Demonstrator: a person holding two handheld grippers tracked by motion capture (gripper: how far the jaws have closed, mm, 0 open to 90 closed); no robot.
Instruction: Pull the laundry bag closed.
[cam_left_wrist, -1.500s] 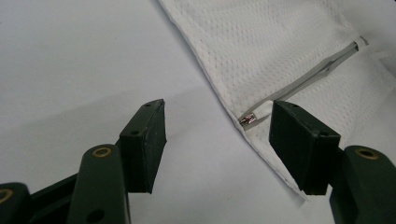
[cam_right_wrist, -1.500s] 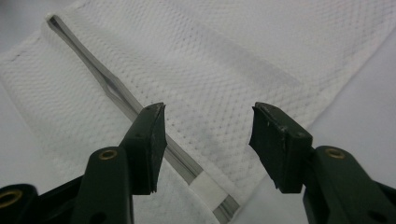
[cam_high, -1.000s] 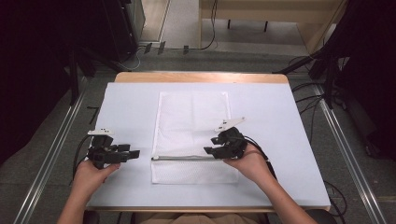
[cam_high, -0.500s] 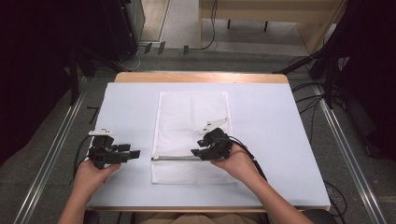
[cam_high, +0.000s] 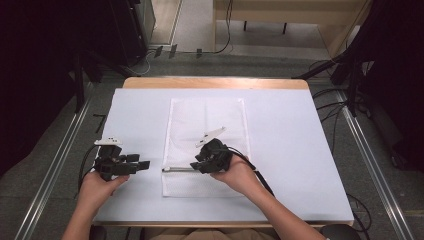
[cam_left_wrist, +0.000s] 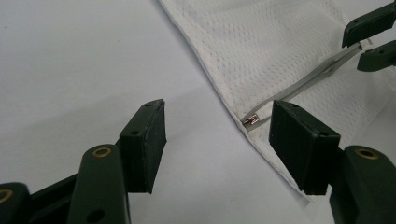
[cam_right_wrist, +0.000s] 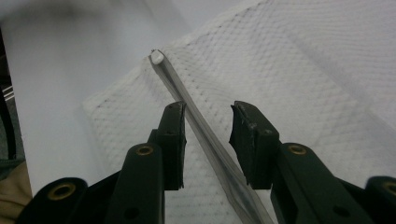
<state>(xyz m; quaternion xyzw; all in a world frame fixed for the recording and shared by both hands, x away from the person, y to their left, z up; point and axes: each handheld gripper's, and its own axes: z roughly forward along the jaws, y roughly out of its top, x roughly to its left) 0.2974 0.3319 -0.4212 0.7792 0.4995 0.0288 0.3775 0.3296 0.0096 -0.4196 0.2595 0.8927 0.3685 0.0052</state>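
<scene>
A white mesh bag (cam_high: 207, 125) lies flat in the middle of the table, with a grey zipper strip (cam_high: 177, 169) across its near part. My right gripper (cam_high: 200, 162) hovers over the zipper, partway along it. In the right gripper view the jaws (cam_right_wrist: 208, 123) straddle the zipper strip (cam_right_wrist: 173, 81); they have just been closing, and a gap remains on both sides of it. My left gripper (cam_high: 142, 165) rests left of the bag, open with nothing between its jaws (cam_left_wrist: 217, 135). The zipper's metal end (cam_left_wrist: 252, 120) lies just ahead of it at the bag's edge.
A white sheet (cam_high: 300, 150) covers the table, with a wooden edge (cam_high: 215, 82) at the far side. Metal rails (cam_high: 55, 170) run along the floor on both sides. Dark equipment stands at the far left and right.
My right gripper has slid left along the zipper, toward the bag's left edge, and its jaws stand narrower. The left gripper has stayed where it was.
</scene>
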